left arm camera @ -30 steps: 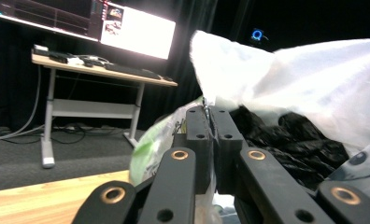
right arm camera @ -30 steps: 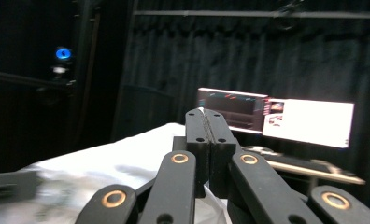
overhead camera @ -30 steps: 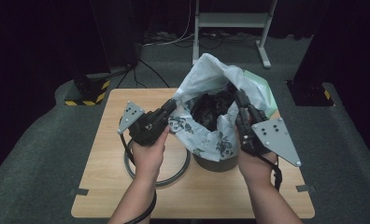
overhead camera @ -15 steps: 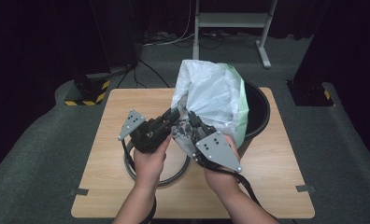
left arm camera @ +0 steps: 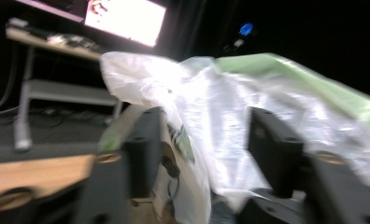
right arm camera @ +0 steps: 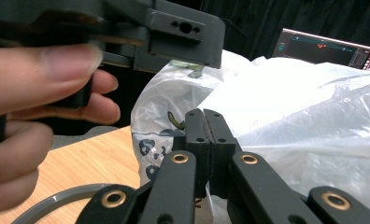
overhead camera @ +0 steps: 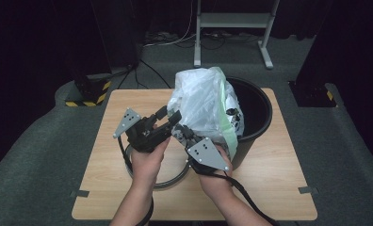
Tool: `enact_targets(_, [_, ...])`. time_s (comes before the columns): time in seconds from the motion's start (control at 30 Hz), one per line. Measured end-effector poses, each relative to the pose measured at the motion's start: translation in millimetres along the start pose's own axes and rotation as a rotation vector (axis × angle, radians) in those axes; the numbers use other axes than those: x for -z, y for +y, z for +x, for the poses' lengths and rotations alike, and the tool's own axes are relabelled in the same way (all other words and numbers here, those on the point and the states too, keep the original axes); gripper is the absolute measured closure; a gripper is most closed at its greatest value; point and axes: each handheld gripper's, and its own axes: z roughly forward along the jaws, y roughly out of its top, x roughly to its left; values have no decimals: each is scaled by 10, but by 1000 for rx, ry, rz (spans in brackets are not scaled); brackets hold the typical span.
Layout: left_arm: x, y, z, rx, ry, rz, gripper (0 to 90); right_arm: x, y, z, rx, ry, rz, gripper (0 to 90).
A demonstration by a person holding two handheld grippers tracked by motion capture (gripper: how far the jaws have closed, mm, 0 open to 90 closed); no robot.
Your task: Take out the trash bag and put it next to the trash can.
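A white plastic bag [overhead camera: 203,101] with a green edge stands puffed up out of a black bin [overhead camera: 257,110] on the wooden table [overhead camera: 269,188]. My right gripper [overhead camera: 182,132] is shut on the bag's near edge, its jaws pressed together on the film [right arm camera: 206,135]. My left gripper [overhead camera: 169,114] sits just left of it. Its jaws have just been opening and now stand apart, with bag film [left arm camera: 211,116] loose between them and neither pad pressing on it. In the right gripper view, the left gripper's body [right arm camera: 174,28] and a hand hang close above.
A grey ring [overhead camera: 163,182] lies flat on the table under both hands and shows again [right arm camera: 57,200] in the right gripper view. A metal stand [overhead camera: 231,21] is behind the table. A yellow-and-black striped block [overhead camera: 88,96] lies on the floor at the far left.
The right gripper has come left and down from the bin's right side to beside the left gripper, bringing the bag's edge along. The left jaws have opened off the bag.
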Motion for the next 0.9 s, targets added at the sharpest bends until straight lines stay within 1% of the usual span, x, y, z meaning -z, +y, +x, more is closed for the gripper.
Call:
enact_targets(0.03, [-62, 11, 19, 59, -6, -19, 296, 1, -1, -2, -2, 2, -2, 898])
enact_targets(0.07, [-83, 17, 29, 65, -8, -6, 259, 3, -1, -4, 0, 5, -3, 898])
enact_targets(0.13, [-188, 40, 45, 80, -18, 56, 235, 1, -3, -4, 4, 7, -4, 898])
enact_targets(0.17, [-248, 55, 47, 89, -35, 93, 239, -1, -6, -4, 3, 9, -3, 898])
enact_targets(0.23, [-323, 82, 28, 96, -59, 134, 299, -3, -11, -6, 3, 14, -2, 898])
enact_targets(0.27, [-360, 96, 7, 89, -73, 162, 327, -3, -13, -6, 5, 17, -2, 898])
enact_targets(0.3, [-397, 109, -18, 73, -79, 190, 366, -2, -16, -5, 6, 22, -1, 898])
enact_targets(0.37, [-448, 133, -69, 47, -82, 222, 420, 1, -25, 0, 9, 28, 0, 898])
enact_targets(0.4, [-459, 146, -89, 45, -77, 226, 473, 4, -33, 1, 15, 31, -1, 898])
enact_targets(0.43, [-464, 160, -102, 29, -59, 231, 508, 10, -40, 0, 13, 33, -1, 898])
enact_targets(0.47, [-467, 170, -113, 24, -45, 229, 545, 15, -47, -2, 10, 35, -1, 898])
enact_targets(0.5, [-464, 180, -107, 14, -44, 234, 598, 22, -54, -6, 10, 38, -3, 897])
enact_targets(0.53, [-464, 185, -103, 14, -44, 236, 648, 29, -60, -11, 10, 39, -4, 897])
enact_targets(0.6, [-468, 194, -103, 5, -42, 241, 714, 39, -68, -18, 9, 44, -4, 896])
enact_targets(0.67, [-472, 196, -117, -11, -36, 245, 755, 45, -66, -24, 6, 46, -4, 895])
enact_targets(0.73, [-478, 198, -142, -25, -34, 248, 762, 50, -59, -31, 5, 47, -7, 895])
enact_targets(0.77, [-473, 198, -167, -48, -27, 254, 766, 52, -57, -33, 7, 47, -8, 895])
enact_targets(0.83, [-471, 196, -200, -79, -24, 258, 774, 59, -53, -32, 8, 48, -8, 895])
enact_targets(0.9, [-478, 191, -227, -104, -13, 269, 819, 61, -54, -29, 8, 50, -9, 893])
